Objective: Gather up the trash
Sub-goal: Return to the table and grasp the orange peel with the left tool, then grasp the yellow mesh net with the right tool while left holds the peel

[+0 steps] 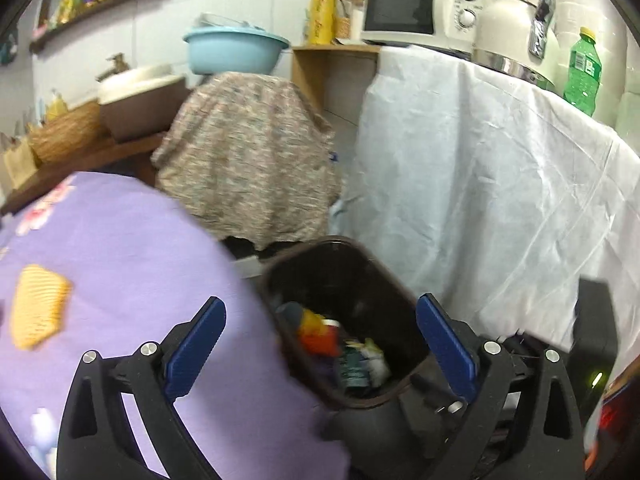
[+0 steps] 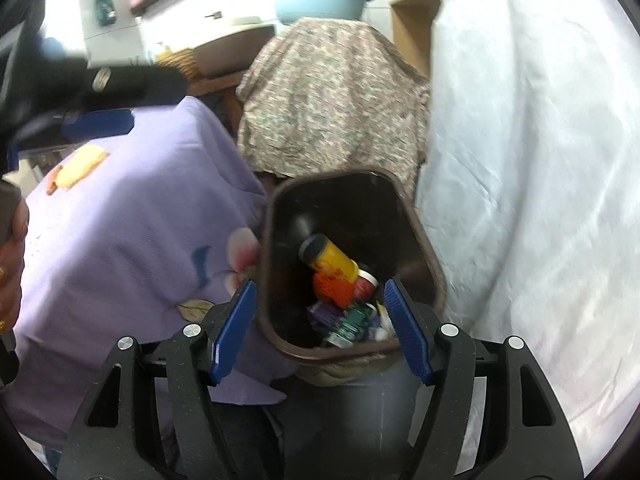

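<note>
A brown trash bin (image 1: 320, 242) stands on the floor, with a yellow bottle (image 2: 332, 258), an orange piece (image 2: 334, 290) and a green packet (image 2: 352, 322) lying inside. My left gripper (image 1: 320, 304) hangs above the bin with its jaws wide open and nothing between them. My right gripper (image 2: 320, 284) hovers over the bin's near rim (image 2: 340, 350), its blue pads apart and not pressing on anything. One of the left gripper's fingers (image 2: 100, 124) shows at the upper left of the right wrist view.
A purple flowered cloth (image 1: 120, 260) bulges left of the bin. A white sheet (image 1: 480, 180) drapes the table on the right, which carries a microwave (image 1: 416, 8), a kettle (image 1: 516, 36) and a green bottle (image 1: 582, 72). A floral cloth (image 1: 248, 152) hangs behind.
</note>
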Tool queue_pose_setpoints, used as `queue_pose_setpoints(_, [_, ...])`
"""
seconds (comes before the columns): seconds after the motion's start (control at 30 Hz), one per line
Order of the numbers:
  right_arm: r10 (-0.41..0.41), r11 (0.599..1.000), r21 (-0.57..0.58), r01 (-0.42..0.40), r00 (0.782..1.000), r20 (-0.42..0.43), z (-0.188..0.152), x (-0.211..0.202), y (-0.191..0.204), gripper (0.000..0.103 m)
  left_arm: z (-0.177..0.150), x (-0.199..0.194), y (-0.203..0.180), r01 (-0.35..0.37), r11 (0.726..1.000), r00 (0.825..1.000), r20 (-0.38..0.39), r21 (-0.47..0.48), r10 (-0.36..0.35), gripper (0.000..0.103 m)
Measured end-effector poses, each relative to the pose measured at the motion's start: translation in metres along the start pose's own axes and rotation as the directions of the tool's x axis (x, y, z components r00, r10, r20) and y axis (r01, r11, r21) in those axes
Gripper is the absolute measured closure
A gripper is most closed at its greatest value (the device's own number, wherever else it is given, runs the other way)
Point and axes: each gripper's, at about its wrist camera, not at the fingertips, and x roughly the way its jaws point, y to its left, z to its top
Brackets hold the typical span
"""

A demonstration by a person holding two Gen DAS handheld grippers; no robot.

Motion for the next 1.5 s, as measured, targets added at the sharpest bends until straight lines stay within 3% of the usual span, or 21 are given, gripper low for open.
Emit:
queue_pose_setpoints(0.17, [0.11, 0.99, -0.092, -0.108, 0.994, 0.013, 0.022, -0.008, 0.044, 0.036, -0.008, -0.035, 0.053, -0.095, 0.995, 0.995, 0.034, -0.04, 0.096, 0.007])
queue_pose_setpoints(0.3, [0.208, 0.964, -0.172, -0.202, 0.978, 0.02, 0.041, -0.014, 0.086, 0.031, -0.016, -0.065, 0.107, -0.209, 0.971, 0.974, 0.068, -0.117, 0.218, 0.007])
queue_pose_setpoints(0.33, [0.228, 0.957, -0.19, -0.219, 0.973, 0.025, 0.045, -0.014, 0.096, 0.024, -0.02, -0.073, 0.127, -0.254, 0.956, 0.961, 0.075, -0.146, 0.267, 0.007])
queue_pose_setpoints(0.47, [0.273, 0.937, -0.237, -0.258, 0.961, 0.034, 0.054, -0.018, 0.127, 0.024, -0.034, -0.092, 0.189, -0.389, 0.892, 0.911, 0.052, -0.231, 0.41, 0.007])
queue_pose_setpoints(0.57, [0.309, 0.921, -0.258, -0.292, 0.951, 0.027, 0.056, -0.022, 0.143, 0.024, -0.047, -0.096, 0.242, -0.498, 0.821, 0.857, -0.014, -0.281, 0.515, 0.007])
queue_pose_setpoints(0.67, [0.321, 0.911, -0.277, -0.305, 0.947, 0.015, 0.06, -0.024, 0.156, 0.024, -0.057, -0.093, 0.285, -0.54, 0.774, 0.834, -0.083, -0.332, 0.546, 0.007])
queue_pose_setpoints(0.77, [0.335, 0.898, -0.303, -0.318, 0.942, 0.002, 0.064, -0.026, 0.171, 0.024, -0.062, -0.087, 0.318, -0.539, 0.75, 0.836, -0.131, -0.384, 0.533, 0.009])
queue_pose_setpoints(0.9, [0.342, 0.878, -0.354, -0.323, 0.94, -0.011, 0.069, -0.03, 0.194, 0.024, -0.06, -0.074, 0.339, -0.502, 0.749, 0.86, -0.155, -0.433, 0.487, 0.013])
queue_pose_setpoints(1.0, [0.345, 0.87, -0.366, -0.33, 0.938, -0.027, 0.071, -0.028, 0.205, 0.023, -0.06, -0.065, 0.347, -0.501, 0.752, 0.86, -0.154, -0.428, 0.486, 0.025])
queue_pose_setpoints(1.07, [0.348, 0.865, -0.373, -0.336, 0.937, -0.036, 0.071, -0.027, 0.214, 0.023, -0.061, -0.058, 0.35, -0.46, 0.771, 0.886, -0.17, -0.441, 0.432, 0.048])
queue_pose_setpoints(1.17, [0.345, 0.856, -0.393, -0.336, 0.937, -0.05, 0.074, -0.022, 0.226, 0.023, -0.065, -0.057, 0.356, -0.456, 0.763, 0.888, -0.184, -0.458, 0.421, 0.061])
queue_pose_setpoints(1.3, [0.339, 0.846, -0.415, -0.336, 0.938, -0.07, 0.077, -0.012, 0.244, 0.023, -0.07, -0.061, 0.364, -0.405, 0.761, 0.912, -0.165, -0.507, 0.376, 0.073])
queue_pose_setpoints(1.37, [0.33, 0.842, -0.428, -0.329, 0.941, -0.075, 0.082, -0.006, 0.255, 0.023, -0.07, -0.063, 0.364, -0.407, 0.762, 0.911, -0.16, -0.504, 0.38, 0.08])
queue_pose_setpoints(1.5, [0.349, 0.829, -0.427, -0.362, 0.93, -0.111, 0.095, 0.014, 0.277, 0.023, -0.068, -0.071, 0.358, -0.402, 0.767, 0.911, -0.131, -0.501, 0.392, 0.082])
